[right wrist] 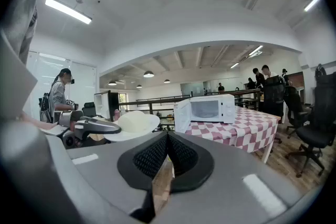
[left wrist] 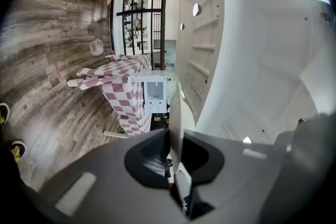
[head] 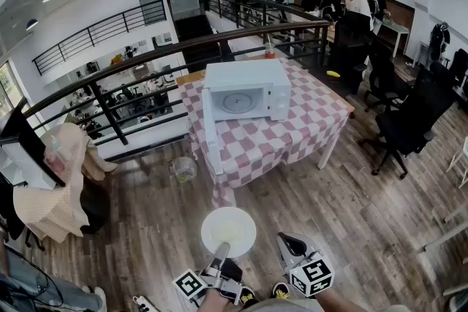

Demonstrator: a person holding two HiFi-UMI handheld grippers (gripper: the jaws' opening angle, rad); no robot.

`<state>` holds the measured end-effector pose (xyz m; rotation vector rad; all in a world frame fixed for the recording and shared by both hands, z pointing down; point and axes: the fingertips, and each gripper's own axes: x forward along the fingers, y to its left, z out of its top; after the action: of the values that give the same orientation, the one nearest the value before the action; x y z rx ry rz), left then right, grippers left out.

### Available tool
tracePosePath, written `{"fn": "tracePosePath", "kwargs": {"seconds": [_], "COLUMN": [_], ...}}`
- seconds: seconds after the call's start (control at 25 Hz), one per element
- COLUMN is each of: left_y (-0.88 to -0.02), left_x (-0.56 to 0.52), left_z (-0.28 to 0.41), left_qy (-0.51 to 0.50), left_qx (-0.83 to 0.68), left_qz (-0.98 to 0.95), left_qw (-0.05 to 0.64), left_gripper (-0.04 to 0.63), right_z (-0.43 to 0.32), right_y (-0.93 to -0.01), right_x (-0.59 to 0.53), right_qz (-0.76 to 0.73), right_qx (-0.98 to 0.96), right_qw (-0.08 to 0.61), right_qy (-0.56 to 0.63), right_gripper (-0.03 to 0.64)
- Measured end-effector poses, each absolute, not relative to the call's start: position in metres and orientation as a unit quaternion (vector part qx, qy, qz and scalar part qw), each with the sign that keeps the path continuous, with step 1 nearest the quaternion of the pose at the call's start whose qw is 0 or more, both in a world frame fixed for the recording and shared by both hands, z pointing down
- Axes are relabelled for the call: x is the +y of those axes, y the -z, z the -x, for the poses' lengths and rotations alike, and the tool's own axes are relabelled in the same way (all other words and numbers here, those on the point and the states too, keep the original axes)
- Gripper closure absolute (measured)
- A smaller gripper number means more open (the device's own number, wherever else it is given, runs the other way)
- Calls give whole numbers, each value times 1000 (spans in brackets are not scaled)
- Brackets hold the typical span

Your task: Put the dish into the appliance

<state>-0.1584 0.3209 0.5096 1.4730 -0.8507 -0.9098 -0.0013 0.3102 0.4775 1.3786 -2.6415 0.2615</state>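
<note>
I hold the plate (head: pixel 230 226) by its near rim in my left gripper (head: pixel 219 253). Its 2 jaws are clenched on the edge, and the plate sticks out flat in front of me above the wooden floor (head: pixel 146 215). My right gripper (right wrist: pixel 167 145) hangs just beside it on the right, clear of the plate, with its jaws pressed together on nothing. The microwave (head: pixel 248 90) sits well ahead of me on the table (head: pixel 311 120), which has a pink-and-white checked cloth. Its door (head: pixel 210 120) is swung wide open to the left. The plate is well apart from the table and not in the microwave. Black office chairs (head: pixel 409 120) stand to the right of the table.
</note>
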Motion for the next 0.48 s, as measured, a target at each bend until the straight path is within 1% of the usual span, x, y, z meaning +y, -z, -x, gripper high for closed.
{"fn": "tracePosePath", "kwargs": {"seconds": [0.48], "left_y": [-512], "left_x": [328], "left_z": [178], "left_qy": [375], "left_qx": [-348], "left_qz": [-632], "left_qw": [583], "left_gripper": [568], "right_z": [31], "right_y": [-482], "right_x": [322], "right_qz": [-469], "right_qx": [-875], "right_qw": [86], "right_qy": [-81], "right_gripper": [618]}}
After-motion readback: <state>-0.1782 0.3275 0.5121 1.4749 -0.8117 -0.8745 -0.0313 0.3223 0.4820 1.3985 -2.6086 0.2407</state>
